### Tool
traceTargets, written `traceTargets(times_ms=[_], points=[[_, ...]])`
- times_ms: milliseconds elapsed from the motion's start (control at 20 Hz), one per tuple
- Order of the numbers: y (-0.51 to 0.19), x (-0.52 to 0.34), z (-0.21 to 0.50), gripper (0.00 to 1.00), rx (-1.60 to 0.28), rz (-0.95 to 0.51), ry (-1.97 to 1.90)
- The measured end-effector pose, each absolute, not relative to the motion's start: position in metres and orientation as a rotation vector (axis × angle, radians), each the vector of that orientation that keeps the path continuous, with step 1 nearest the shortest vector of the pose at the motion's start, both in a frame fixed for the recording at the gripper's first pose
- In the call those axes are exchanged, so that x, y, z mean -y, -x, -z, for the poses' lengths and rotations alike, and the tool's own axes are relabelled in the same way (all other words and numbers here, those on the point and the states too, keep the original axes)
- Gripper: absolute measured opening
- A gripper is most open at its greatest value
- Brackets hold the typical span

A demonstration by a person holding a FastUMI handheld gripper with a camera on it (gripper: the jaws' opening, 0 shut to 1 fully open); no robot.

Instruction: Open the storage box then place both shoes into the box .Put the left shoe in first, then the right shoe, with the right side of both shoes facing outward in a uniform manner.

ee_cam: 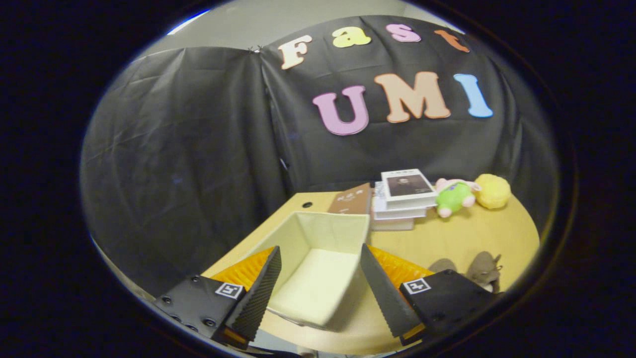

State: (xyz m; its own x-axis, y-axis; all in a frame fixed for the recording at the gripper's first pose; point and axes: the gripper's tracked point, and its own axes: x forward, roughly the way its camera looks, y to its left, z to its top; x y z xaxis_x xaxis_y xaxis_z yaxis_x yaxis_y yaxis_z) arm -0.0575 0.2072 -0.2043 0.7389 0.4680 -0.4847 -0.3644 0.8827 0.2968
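The cream fabric storage box (330, 226) stands on the round wooden table (467, 236) with its top open, and its inside is bare. My gripper (319, 248) hovers above the box's near part. Its black ribbed fingers (261, 293) are spread wide and hold nothing, so the gripper is open. Two grey shoes (479, 271) lie on the table to the right, just beyond the right finger, partly hidden by the gripper's body. I cannot tell which shoe is the left and which the right.
Behind the box a brown book (354, 199) leans against a stack of white books (403, 199). A green plush toy (454, 196) and a yellow fluffy ball (493, 191) lie further right. The table's left edge runs close beside the box.
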Motion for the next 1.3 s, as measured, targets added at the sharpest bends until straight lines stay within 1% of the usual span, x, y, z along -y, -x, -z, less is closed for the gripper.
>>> traceTargets(times_ms=[300, 400, 550, 850, 1050, 1250, 1300], points=[[0.053, -0.095, 0.241, 1.0, -0.617, -0.294, -0.109], [0.051, -0.07, 0.26, 1.0, -0.64, -0.264, -0.077], [0.059, -0.046, 0.303, 1.0, -0.735, -0.258, -0.059], [0.08, -0.027, 0.385, 0.88, -0.942, -0.24, -0.066], [0.084, -0.033, 0.411, 0.6, -1.024, -0.218, -0.053], [0.082, -0.035, 0.416, 0.32, -1.06, -0.202, -0.049], [0.076, -0.028, 0.416, 0.26, -1.056, -0.15, -0.036]])
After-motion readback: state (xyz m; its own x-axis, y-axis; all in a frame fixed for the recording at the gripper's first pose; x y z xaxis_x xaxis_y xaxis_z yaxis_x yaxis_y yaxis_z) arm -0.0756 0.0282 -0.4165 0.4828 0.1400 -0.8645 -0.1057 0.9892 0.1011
